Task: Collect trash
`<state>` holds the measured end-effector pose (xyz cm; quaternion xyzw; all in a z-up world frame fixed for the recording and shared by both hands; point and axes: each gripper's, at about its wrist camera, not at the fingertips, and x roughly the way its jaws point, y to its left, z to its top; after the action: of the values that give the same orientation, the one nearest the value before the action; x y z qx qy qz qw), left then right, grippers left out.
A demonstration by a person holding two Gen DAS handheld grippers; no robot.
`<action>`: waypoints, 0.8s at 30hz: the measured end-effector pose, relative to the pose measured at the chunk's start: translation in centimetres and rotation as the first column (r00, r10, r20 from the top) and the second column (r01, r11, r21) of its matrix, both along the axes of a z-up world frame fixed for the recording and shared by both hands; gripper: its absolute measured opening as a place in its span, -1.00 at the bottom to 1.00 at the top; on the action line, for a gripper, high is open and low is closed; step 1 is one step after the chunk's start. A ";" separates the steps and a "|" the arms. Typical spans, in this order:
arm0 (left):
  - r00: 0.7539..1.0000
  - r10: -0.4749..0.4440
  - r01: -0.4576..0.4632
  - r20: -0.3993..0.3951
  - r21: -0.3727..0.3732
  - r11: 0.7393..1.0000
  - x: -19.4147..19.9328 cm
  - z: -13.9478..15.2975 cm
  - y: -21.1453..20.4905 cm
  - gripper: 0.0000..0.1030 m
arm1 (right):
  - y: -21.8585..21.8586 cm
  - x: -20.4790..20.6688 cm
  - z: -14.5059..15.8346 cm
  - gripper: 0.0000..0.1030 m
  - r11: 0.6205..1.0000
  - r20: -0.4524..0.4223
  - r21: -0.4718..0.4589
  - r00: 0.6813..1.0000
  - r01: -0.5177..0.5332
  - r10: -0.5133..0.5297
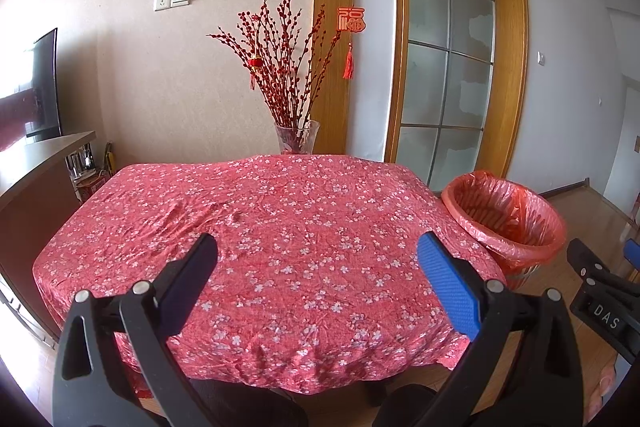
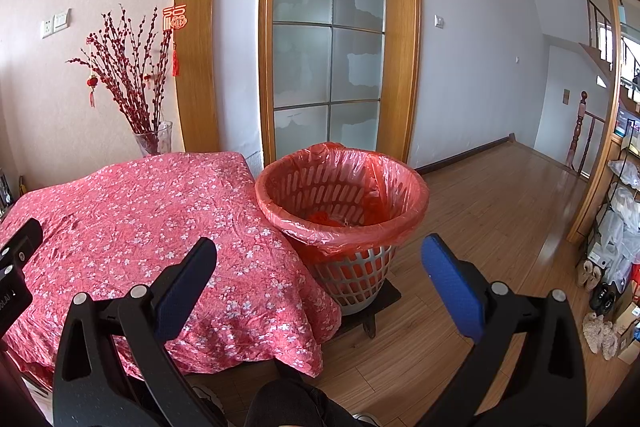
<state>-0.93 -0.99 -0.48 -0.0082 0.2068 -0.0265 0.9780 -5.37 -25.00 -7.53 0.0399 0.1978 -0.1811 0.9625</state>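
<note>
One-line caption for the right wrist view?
Open right gripper held before the white lattice bin with red plastic liner, beside the table under a red floral cloth.

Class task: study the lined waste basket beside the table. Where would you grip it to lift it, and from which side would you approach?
Grip the waste basket at its rolled rim, on the open-floor side away from the table. Come from above with one finger inside and one outside. The wall flares upward and is too wide to span, the cloth crowds the other side, and the red liner may be slippery.
</note>
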 end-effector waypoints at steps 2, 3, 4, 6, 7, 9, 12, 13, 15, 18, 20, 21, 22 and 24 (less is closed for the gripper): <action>1.000 -0.002 0.002 -0.002 0.001 1.000 0.0 -0.1 -0.1 0.90 | 0.0 0.0 0.0 0.97 1.000 0.000 0.000 1.000 0.000 0.000; 1.000 -0.003 0.003 -0.002 0.001 1.000 0.0 -0.1 -0.1 0.90 | 0.0 0.0 0.0 0.97 1.000 0.000 0.000 1.000 0.000 0.000; 1.000 -0.004 0.004 -0.002 0.001 1.000 0.0 -0.1 -0.1 0.90 | 0.0 0.0 0.0 0.97 1.000 0.000 0.000 1.000 0.000 0.000; 1.000 -0.004 0.004 -0.003 0.002 1.000 0.0 -0.1 -0.1 0.90 | 0.0 0.0 0.0 0.97 1.000 -0.001 0.000 1.000 -0.001 0.001; 1.000 -0.003 0.003 -0.003 0.002 1.000 0.0 -0.1 -0.2 0.90 | -0.1 0.0 0.0 0.97 1.000 0.000 0.000 1.000 -0.001 0.001; 1.000 -0.002 0.003 -0.005 0.002 1.000 0.0 -0.1 -0.2 0.90 | -0.1 0.0 0.0 0.97 1.000 0.000 0.000 1.000 -0.001 0.001; 1.000 -0.003 0.003 -0.009 0.002 1.000 0.1 -0.2 -0.2 0.90 | -0.1 0.0 0.0 0.97 1.000 0.000 0.000 1.000 -0.001 0.001; 1.000 -0.004 0.005 -0.010 0.002 1.000 0.2 -0.2 -0.1 0.90 | -0.1 0.0 0.0 0.97 1.000 0.000 0.000 1.000 -0.001 0.001; 1.000 -0.005 0.005 -0.012 0.002 1.000 0.2 -0.3 -0.1 0.90 | 0.0 0.0 0.0 0.97 1.000 0.000 0.000 1.000 -0.001 0.001; 1.000 -0.005 0.005 -0.015 0.004 1.000 0.4 -0.3 0.0 0.90 | -0.1 0.0 0.0 0.97 1.000 0.000 0.000 1.000 -0.001 0.001; 1.000 -0.003 0.003 -0.016 0.004 1.000 0.5 -0.2 0.0 0.90 | -0.1 0.0 0.0 0.97 1.000 -0.001 0.001 1.000 -0.002 0.002; 1.000 -0.003 0.003 -0.016 0.004 1.000 0.5 -0.2 0.1 0.90 | -0.1 0.0 0.0 0.97 1.000 0.000 0.000 1.000 -0.001 0.001; 1.000 -0.003 0.003 -0.016 0.004 1.000 0.6 -0.2 0.1 0.90 | 0.0 0.0 0.0 0.97 1.000 -0.001 0.000 1.000 -0.001 0.001; 1.000 -0.003 0.003 -0.017 0.005 1.000 0.6 -0.3 0.1 0.90 | -0.1 0.0 0.0 0.97 1.000 -0.001 0.001 1.000 -0.002 0.002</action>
<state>-0.37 -0.93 -0.74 -0.0056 0.2154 -0.0273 0.9761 -5.38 -25.08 -7.50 0.0399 0.1983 -0.1803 0.9626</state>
